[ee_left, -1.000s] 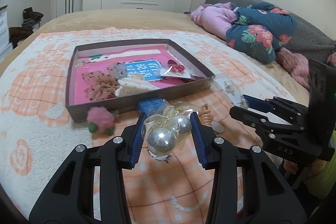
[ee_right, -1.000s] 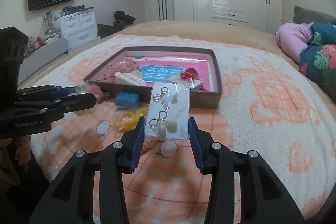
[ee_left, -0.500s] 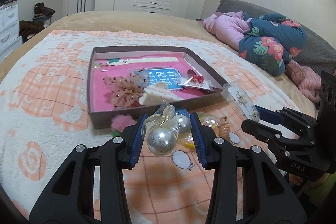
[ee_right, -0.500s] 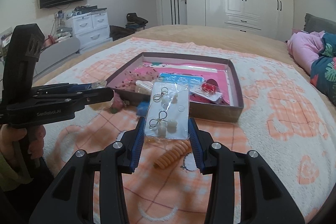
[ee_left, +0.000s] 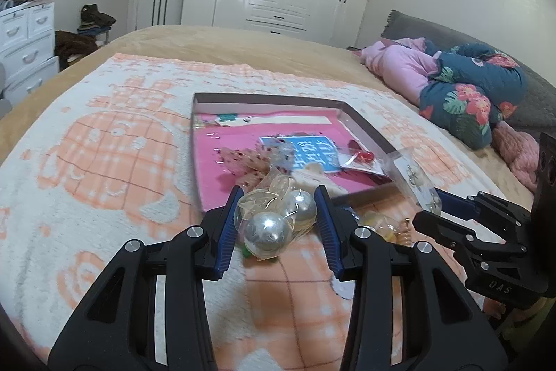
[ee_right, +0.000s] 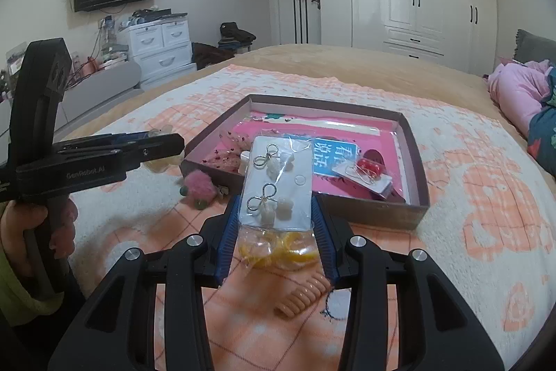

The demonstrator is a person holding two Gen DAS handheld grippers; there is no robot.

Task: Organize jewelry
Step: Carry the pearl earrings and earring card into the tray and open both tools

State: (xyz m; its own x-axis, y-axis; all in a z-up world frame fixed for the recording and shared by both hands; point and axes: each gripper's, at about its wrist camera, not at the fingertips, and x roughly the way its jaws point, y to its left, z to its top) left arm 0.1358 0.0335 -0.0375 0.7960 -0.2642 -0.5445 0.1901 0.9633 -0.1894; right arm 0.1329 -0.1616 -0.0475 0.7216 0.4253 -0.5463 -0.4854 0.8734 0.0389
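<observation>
The left tongs (ee_left: 276, 214) squeeze a clear bag of shiny silver balls (ee_left: 274, 225) and hold it up over the bed's orange and white blanket (ee_left: 104, 155). Just past the bag sits a flat brown box (ee_left: 368, 127) with a pink bottom. A blue card (ee_left: 312, 153), a small red thing (ee_left: 365, 155) and a spotty bow (ee_left: 243, 162) lie inside it. On the right, the right tongs (ee_left: 431, 202) hold a clear packet of earrings (ee_left: 413, 176) near the box's corner.

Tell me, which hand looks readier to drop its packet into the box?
Probably the right gripper: its earring card already overlaps the box front wall. The left gripper and silver-ball bag look about as near.
</observation>
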